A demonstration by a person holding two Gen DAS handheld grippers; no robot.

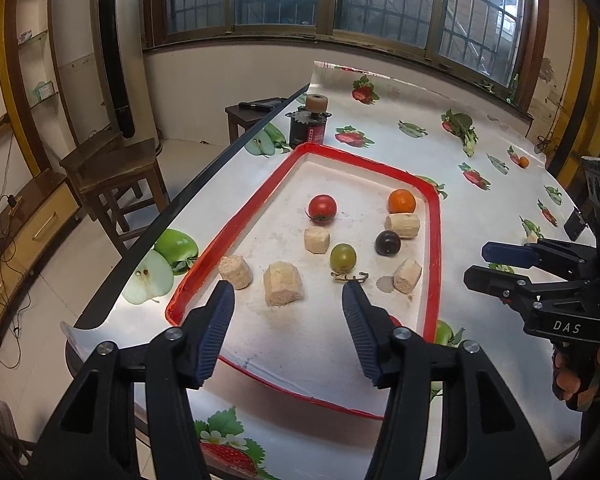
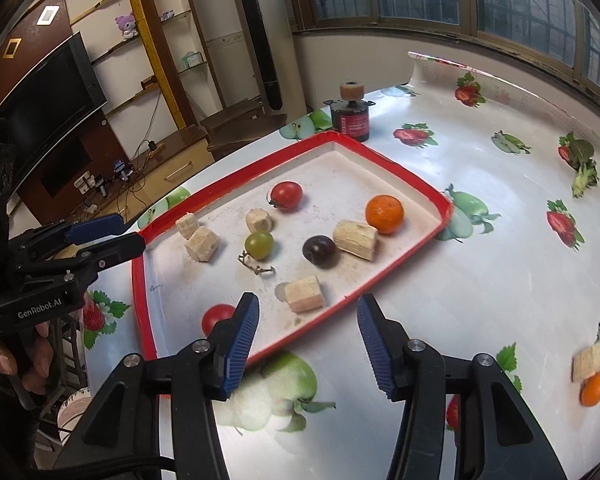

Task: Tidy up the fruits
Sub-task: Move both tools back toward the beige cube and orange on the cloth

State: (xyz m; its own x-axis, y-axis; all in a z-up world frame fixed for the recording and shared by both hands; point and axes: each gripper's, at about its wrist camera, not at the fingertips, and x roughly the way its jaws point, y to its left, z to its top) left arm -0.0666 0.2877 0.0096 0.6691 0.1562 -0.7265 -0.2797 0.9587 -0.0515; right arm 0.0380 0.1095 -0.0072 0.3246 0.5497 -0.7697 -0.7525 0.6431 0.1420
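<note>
So the red-rimmed tray (image 1: pixel 236 220) sits on the fruit-print surface (image 2: pixel 480 264) with most of the stuff in it: a red tomato (image 1: pixel 322 207), an orange (image 1: pixel 401 201), a green grape (image 1: pixel 343 256), a dark plum (image 1: pixel 387 243) and a handful of pale cut chunks (image 1: pixel 283 284). There's another tomato (image 2: pixel 217 317) at the near end of the tray. A second orange (image 2: pixel 594 389) is out on the surface, off to the right, beside a stray chunk (image 2: pixel 587 364). Left gripper (image 1: pixel 288 294) hovers over the tray's near end, fingers apart, nothing between them. Right gripper (image 2: pixel 307 306), same deal, over the tray's near right rim.
</note>
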